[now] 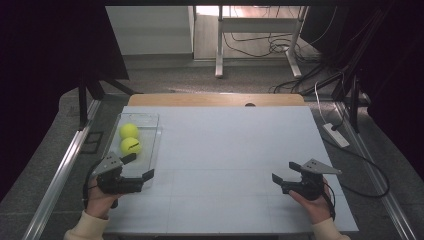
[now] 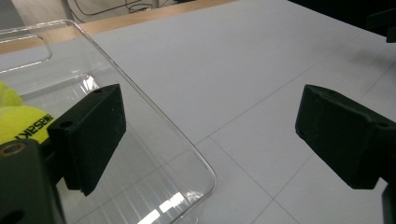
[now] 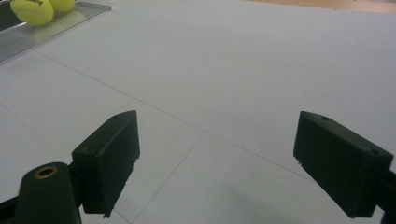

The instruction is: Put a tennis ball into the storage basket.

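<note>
White tabletop (image 1: 225, 165): left gripper (image 1: 141, 167) wide open straddling clear plastic tray (image 1: 156, 131) rim near two yellow tennis balls (image 1: 130, 145); right gripper (image 1: 286, 171) wide open, empty.

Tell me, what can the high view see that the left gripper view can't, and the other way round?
The high view takes in both tennis balls whole, the farther tennis ball and the nearer tennis ball, plus both hands, the right gripper and the floor cables behind the table. The left gripper view comes close enough to show black lettering on the nearer ball and the tray's rounded corner. Both show the clear tray, the white table and the left gripper, jaws open over the tray's near edge.
</note>
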### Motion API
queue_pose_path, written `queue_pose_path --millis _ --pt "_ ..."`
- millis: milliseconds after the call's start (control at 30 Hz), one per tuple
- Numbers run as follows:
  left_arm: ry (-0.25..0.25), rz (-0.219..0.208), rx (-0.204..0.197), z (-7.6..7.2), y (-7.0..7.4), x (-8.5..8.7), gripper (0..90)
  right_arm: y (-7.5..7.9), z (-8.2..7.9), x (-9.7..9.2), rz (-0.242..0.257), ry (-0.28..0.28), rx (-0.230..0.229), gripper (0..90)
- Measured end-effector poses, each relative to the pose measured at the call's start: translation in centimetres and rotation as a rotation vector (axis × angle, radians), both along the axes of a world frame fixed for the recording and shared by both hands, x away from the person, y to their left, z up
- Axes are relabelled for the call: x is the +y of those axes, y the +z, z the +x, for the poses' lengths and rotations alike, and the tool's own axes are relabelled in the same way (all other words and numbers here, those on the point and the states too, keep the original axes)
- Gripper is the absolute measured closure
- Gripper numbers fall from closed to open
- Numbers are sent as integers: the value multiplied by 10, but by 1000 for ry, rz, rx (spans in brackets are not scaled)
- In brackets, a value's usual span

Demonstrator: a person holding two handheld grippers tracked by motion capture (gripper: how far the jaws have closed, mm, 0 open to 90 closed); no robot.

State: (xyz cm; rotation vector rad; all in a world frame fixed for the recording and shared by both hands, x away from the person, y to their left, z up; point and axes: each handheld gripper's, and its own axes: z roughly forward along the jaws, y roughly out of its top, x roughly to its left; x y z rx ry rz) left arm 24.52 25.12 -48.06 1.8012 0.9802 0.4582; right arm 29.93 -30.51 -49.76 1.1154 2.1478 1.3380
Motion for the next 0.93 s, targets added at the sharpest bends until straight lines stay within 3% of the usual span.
queue_pose_path --millis 367,933 --pt "-24 2 -12 -3 -4 -4 94 2 -1 -3 0 -8 -9 147" --pt "-21 6 1 2 -7 -9 92 3 -1 -7 12 -10 -7 146"
